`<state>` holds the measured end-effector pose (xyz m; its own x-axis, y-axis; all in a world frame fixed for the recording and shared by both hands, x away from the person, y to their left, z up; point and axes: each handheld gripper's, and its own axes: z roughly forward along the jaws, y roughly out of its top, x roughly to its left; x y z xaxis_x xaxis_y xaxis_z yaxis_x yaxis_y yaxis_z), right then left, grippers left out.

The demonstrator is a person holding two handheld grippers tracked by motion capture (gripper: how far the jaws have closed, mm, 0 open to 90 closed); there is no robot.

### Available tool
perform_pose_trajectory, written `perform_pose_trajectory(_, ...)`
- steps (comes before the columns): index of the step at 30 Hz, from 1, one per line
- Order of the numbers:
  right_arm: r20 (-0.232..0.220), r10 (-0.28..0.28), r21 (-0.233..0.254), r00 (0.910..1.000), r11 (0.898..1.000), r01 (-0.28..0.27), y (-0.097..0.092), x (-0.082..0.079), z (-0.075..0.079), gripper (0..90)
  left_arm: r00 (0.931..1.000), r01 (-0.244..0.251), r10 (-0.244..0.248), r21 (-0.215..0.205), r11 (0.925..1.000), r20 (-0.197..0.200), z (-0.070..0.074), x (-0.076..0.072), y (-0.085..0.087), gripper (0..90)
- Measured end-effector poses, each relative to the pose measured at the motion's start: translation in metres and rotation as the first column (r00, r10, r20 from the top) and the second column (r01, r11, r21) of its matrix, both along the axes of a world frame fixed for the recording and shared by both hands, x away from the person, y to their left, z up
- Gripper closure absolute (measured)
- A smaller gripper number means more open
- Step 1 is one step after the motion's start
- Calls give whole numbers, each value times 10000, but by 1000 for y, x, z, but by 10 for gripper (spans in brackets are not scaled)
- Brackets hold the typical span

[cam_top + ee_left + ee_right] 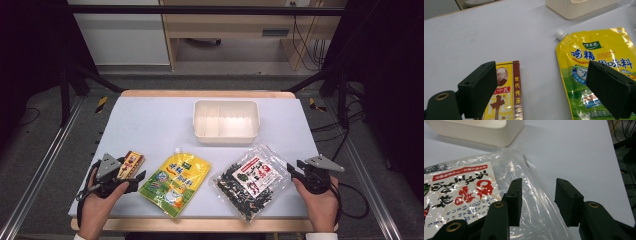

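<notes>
White tabletop (150, 120) wide, bare toward far edge. Left gripper (131, 176) jaws spread wide, holding nothing, over small red-yellow box (131, 164) near left edge. Yellow spouted pouch (175, 182) just beside. Cream bin (226, 121) behind. Right gripper (292, 170) jaws part-open, unclamped, straddling clear seaweed bag (252, 181) edge.

The surface (150, 125) looks matt and smooth, pale, with a bare wooden edge along its far side. The bin (226, 121) at upper centre is cream plastic with a dull sheen. The pouch (596, 65) is glossy yellow plastic film with a white plastic cap. The box (507, 95) looks like printed card. The bag (524, 185) is clear, crinkled, shiny film. Both the left claw (541, 87) and the right claw (537, 200) are matt black.
</notes>
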<state>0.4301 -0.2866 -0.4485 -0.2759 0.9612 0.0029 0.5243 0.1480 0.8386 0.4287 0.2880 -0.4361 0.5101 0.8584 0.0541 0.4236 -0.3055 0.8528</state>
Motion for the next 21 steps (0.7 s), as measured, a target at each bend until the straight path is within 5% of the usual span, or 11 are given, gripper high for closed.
perform_pose_trajectory(10, -49, -192, 572, 9998, 9982, 194, -10, -3, -1, 552, 9998, -195, 195, -58, 9998, -45, 0, 0, 3, 99)
perform_pose_trajectory(21, -675, 130, 1053, 9976, 9944, -58, -14, 5, -11, 622, 9999, -79, 79, 39, 10000, -98, -1, 1, 2, 106)
